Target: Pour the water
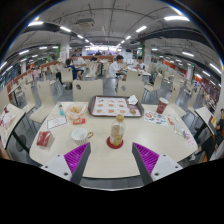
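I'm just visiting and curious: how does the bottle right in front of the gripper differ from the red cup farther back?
The bottle is tall, narrow and pale, standing on a red coaster just ahead of the open gripper; the red cup is shorter, wider and dark red, standing farther off beside the tray. Both stand upright on the table.

One gripper (111, 158) shows, with two fingers, each bearing one magenta pad (76, 156). One white table (100, 160) fills the lower middle of the frame. On it stand one bottle (117, 131) at the centre, one dark tray (115, 106) above it, and one red cup (161, 105) at the right. Two seated people (117, 68) show in the upper middle.
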Demonstrator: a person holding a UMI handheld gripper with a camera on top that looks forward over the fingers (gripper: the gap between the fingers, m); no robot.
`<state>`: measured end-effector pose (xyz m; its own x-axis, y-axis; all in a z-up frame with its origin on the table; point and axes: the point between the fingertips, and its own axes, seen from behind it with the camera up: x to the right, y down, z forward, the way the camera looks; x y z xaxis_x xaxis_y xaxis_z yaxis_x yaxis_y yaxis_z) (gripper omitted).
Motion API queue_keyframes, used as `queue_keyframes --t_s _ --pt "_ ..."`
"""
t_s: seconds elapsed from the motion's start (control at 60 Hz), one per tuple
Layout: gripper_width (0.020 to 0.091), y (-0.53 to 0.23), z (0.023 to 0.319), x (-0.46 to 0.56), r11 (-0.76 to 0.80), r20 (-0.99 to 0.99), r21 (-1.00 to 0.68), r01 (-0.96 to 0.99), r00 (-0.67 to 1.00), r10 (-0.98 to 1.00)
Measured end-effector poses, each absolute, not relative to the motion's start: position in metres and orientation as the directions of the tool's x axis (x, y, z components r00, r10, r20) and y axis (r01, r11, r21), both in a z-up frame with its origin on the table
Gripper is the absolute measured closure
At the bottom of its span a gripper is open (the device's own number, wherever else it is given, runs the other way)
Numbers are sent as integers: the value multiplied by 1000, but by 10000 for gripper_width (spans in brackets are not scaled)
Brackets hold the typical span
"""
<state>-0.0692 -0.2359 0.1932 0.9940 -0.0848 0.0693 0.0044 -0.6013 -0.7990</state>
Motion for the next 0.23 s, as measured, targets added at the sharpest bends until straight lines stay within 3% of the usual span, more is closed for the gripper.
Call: queue_keyframes --t_s 0.233 --pt "257 -239 197 -71 -598 63 -802 -7 993 -96"
